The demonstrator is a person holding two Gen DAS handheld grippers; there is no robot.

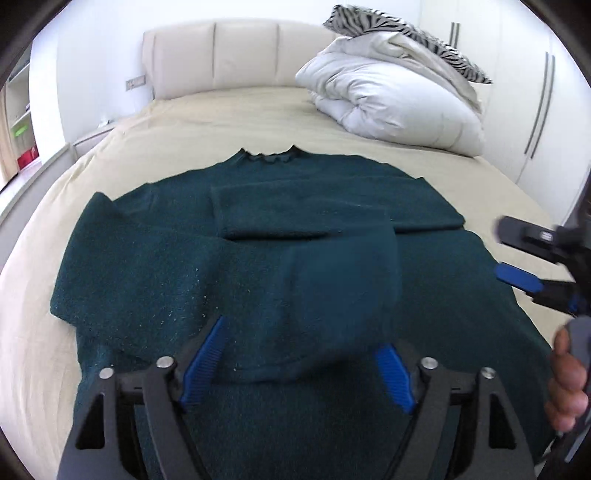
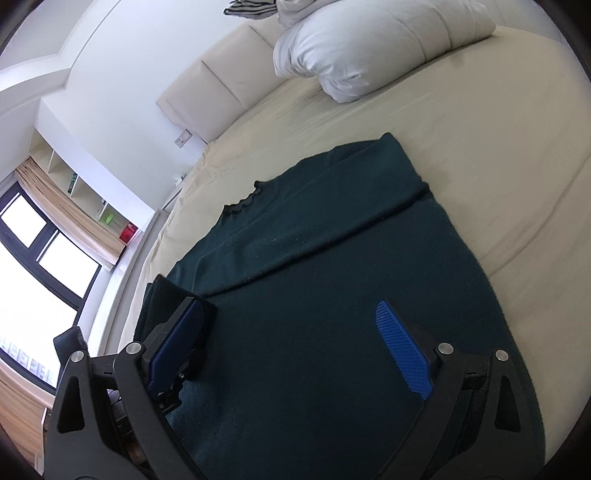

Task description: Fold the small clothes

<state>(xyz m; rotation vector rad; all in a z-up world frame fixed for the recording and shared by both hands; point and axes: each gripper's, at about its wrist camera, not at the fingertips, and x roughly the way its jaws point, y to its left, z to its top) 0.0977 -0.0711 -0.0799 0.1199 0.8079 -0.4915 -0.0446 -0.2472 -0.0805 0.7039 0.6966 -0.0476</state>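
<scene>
A dark green knit sweater (image 1: 155,266) lies flat on the beige bed (image 1: 229,122), collar toward the headboard, with one sleeve folded across the chest. My left gripper (image 1: 295,354) is open over the sweater's lower middle; a loose sleeve end (image 1: 343,295) drapes between its blue fingers, not clamped. My right gripper (image 1: 517,254) shows at the right edge of the left wrist view, open, beside the sweater's right side. In the right wrist view the right gripper (image 2: 291,321) is open just above the sweater (image 2: 314,258), holding nothing.
A folded white duvet (image 1: 399,99) with a zebra-print pillow (image 1: 406,33) lies at the head of the bed on the right. A padded headboard (image 1: 229,55) is behind. White wardrobes (image 1: 524,92) stand right; shelves and a window (image 2: 37,258) stand left.
</scene>
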